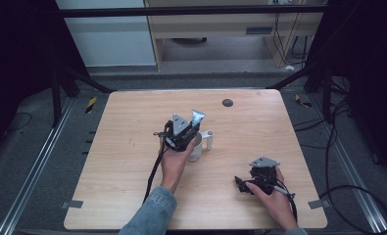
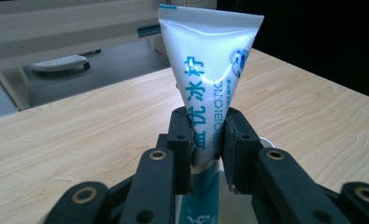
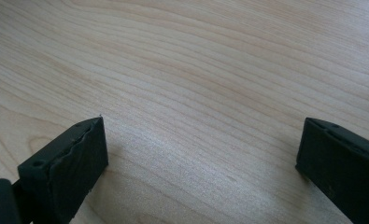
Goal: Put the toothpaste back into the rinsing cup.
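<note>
Toothpaste tube point(image 2: 209, 74), white with teal lettering, standing crimp-end up at mid-frame in the high view, its lower end dropping into a clear cup point(image 1: 197, 147) with a side handle on the wooden table point(image 1: 132, 147).

Holder: left gripper point(image 2: 208, 140), black pads clamped on the tube's mid-body, crimped seal fanning wide above them.

Right gripper point(image 1: 242, 185): lower right of the high view, resting on the table, jaws well apart, nothing between them.

Handling, as judged: light, soft-walled, glossy and likely slippery; squeezes flat under pressure. Best taken across the flat faces at mid-body, below the stiff crimp, with moderate force.
</note>
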{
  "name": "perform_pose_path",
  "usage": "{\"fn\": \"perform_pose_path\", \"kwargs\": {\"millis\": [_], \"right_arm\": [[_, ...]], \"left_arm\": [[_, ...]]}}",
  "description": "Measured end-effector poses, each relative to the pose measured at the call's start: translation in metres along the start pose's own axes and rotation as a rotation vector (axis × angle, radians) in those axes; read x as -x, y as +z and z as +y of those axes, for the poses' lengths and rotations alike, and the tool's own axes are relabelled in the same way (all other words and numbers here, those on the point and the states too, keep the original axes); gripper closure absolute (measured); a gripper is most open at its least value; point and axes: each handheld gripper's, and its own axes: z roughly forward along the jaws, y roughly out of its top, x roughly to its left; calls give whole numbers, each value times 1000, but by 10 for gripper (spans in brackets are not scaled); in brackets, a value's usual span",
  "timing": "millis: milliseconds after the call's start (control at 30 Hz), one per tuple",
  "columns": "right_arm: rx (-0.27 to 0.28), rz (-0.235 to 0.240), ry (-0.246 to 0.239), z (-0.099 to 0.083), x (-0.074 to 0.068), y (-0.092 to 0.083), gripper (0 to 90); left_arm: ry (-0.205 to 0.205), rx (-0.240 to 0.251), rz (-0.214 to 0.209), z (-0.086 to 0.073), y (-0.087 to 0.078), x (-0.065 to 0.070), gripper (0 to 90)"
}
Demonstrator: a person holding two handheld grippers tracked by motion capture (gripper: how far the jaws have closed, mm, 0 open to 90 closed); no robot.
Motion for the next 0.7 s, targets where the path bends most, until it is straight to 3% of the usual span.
{"fn": "perform_pose_path", "kwargs": {"millis": [700], "right_arm": [[0, 0, 0, 0, 0, 0, 21]], "left_arm": [[-3, 4, 18, 0, 0, -2, 656]]}}
